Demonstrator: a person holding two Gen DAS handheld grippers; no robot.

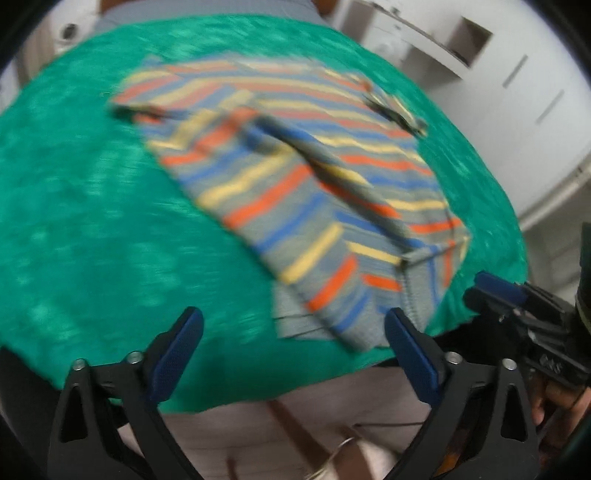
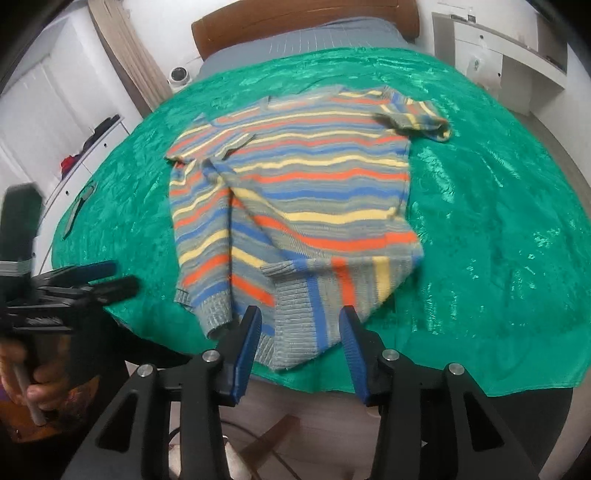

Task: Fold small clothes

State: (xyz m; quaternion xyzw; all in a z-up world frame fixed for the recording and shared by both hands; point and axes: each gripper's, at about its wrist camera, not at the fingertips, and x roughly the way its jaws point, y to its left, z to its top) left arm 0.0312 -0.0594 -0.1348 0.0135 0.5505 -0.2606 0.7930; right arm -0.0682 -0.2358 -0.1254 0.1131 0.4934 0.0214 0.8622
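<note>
The right gripper is hanging at the near hem of the striped sweater, its jaws apart and holding nothing, with the ribbed hem lying between and just beyond the two blue pads. The left gripper is hovering off the sweater's near left corner, jaws spread wide and empty; its view is blurred, so finer detail cannot be read.

The sweater is lying on the green bedspread, collar pointing away. One sleeve is already lying folded across the body on the sweater's left side; the other sleeve, at the far right shoulder, is sticking out bunched.

Judged step: gripping the hem to fold the body. For a clean result:
1. Lower each gripper to a hem corner, not the middle.
2. Pinch all layers of the ribbing together.
3. Tuck the far sleeve inward before carrying the hem toward the collar.

Beyond the sweater, a brown headboard is standing at the bed's far end.
</note>
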